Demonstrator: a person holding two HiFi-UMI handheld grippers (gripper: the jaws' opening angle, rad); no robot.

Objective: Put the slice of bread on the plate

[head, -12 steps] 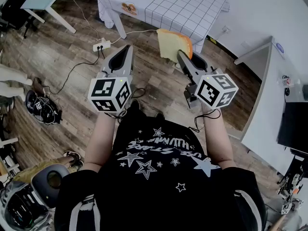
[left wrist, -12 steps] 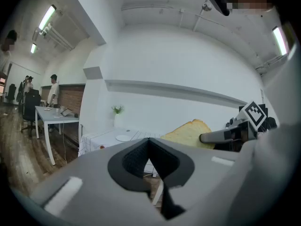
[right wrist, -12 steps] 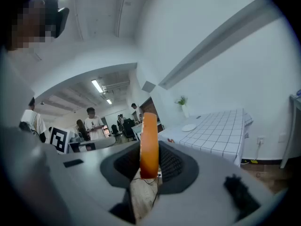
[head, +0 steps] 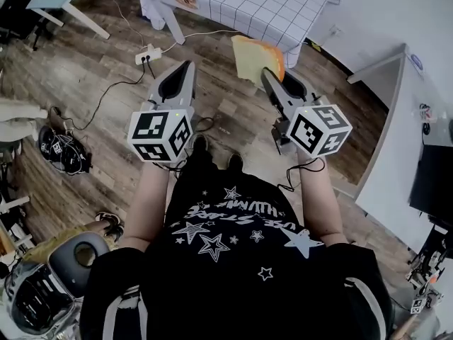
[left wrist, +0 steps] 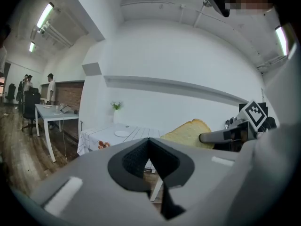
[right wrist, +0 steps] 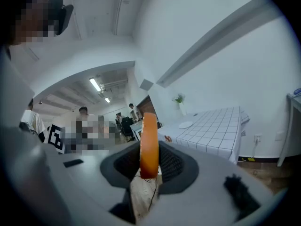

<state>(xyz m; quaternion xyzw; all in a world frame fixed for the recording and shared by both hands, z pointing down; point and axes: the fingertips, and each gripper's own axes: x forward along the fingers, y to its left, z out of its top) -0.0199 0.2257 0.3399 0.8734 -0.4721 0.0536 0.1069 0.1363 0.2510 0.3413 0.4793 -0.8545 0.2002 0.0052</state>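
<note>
A slice of bread (head: pixel 253 57) with an orange-brown crust stands on edge, and my right gripper (head: pixel 267 73) is shut on its lower part. In the right gripper view the bread (right wrist: pixel 149 145) shows crust-on between the jaws of the right gripper (right wrist: pixel 149 169). My left gripper (head: pixel 187 66) is level with the right one, to its left, shut and empty. In its own view the left gripper (left wrist: pixel 149 142) has its pads together, with the bread (left wrist: pixel 188 133) off to the right. A white plate (left wrist: pixel 121 133) lies on the checked-cloth table (head: pixel 262 9) ahead; the plate (right wrist: pixel 185 125) also shows in the right gripper view.
Both grippers hang over a wooden floor short of the table. A power strip (head: pixel 148 54) and cables lie on the floor near the table legs. Small orange items (head: pixel 186 0) sit on the table's near corner. A white cabinet (head: pixel 403 119) stands to the right, shoes (head: pixel 64 154) to the left.
In the head view the table has slid toward the top edge and the plate has left the frame. Both grippers keep about the same places, bread still gripped.
</note>
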